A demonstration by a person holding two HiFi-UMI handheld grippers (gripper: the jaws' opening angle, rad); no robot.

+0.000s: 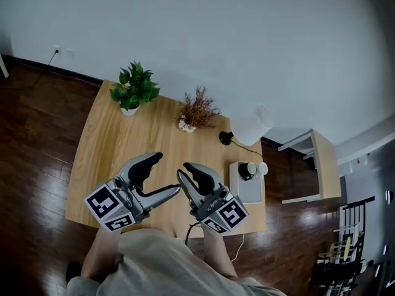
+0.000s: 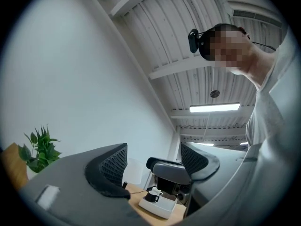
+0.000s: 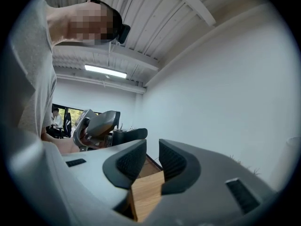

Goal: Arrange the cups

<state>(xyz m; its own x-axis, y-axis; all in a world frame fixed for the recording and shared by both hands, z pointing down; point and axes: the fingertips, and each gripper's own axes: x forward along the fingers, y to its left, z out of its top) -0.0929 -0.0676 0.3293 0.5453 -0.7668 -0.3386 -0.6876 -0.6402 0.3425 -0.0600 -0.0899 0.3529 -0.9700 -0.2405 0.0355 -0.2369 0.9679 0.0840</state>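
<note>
A black cup (image 1: pixel 245 171) and a white cup (image 1: pixel 263 168) stand at the far end of a white tray (image 1: pixel 250 193) on the right side of the wooden table (image 1: pixel 117 140). My left gripper (image 1: pixel 168 173) is held over the table's front middle, open wide with nothing between its fingers. Right beside it, my right gripper (image 1: pixel 182 169) has only a narrow gap between its pads and is empty. In the left gripper view, between the jaws of the left gripper (image 2: pixel 154 161), I see the black cup (image 2: pixel 150 197) on the tray (image 2: pixel 162 208). In the right gripper view, bare table wood (image 3: pixel 146 194) shows through the gap of the right gripper (image 3: pixel 151 161).
A green potted plant (image 1: pixel 134 90) and a dried plant (image 1: pixel 197 111) stand along the table's far edge. A white lamp (image 1: pixel 253 126) leans over the far right corner. A small side table (image 1: pixel 324 165) stands to the right, with dark wood floor around.
</note>
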